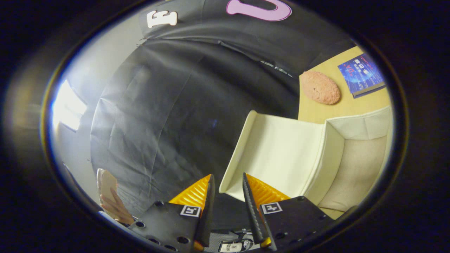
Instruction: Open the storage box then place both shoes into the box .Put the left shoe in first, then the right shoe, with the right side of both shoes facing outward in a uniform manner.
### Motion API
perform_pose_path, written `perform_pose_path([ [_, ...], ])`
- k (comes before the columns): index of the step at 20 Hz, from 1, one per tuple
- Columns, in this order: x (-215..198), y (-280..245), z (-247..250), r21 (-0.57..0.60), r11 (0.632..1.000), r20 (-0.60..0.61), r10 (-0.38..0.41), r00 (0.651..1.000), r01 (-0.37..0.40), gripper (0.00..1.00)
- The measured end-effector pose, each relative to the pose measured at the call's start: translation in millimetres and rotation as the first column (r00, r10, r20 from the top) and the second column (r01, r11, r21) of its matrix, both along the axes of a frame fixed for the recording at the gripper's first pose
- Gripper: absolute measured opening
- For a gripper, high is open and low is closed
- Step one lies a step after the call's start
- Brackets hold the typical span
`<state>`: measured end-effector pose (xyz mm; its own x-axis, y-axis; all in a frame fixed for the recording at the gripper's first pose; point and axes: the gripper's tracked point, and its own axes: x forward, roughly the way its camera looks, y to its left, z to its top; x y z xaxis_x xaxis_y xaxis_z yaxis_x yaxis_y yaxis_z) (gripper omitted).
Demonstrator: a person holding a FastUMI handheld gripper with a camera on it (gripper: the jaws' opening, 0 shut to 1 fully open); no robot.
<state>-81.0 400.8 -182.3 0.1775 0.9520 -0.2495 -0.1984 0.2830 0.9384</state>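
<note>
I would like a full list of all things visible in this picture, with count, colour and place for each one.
storage box: one, cream-white, on the table beyond the fingers, open and empty inside.
box lid: one, cream-white, swung open, its lower corner just ahead of the fingers.
table: one, light wood, under and behind the box.
round pad: one, pinkish-brown with a bumpy surface, on the table behind the box.
book: one, blue cover, on the table beside the round pad.
black cloth: one, booth wall behind the lid.
hand: one, holding a pale flat object, beside the fingers.
gripper: one, fingers apart and holding nothing, the lid's corner just ahead of them.
</note>
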Motion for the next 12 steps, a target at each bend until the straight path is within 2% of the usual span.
perform_pose_path([
  [3, 6, -18, -4, -0.016, 0.999, -0.001, -0.030, 1.000, 0.030, 0.48],
  [12, 51, -119, -26, -0.117, 0.970, 0.041, -0.209, 0.977, 0.212, 0.48],
])
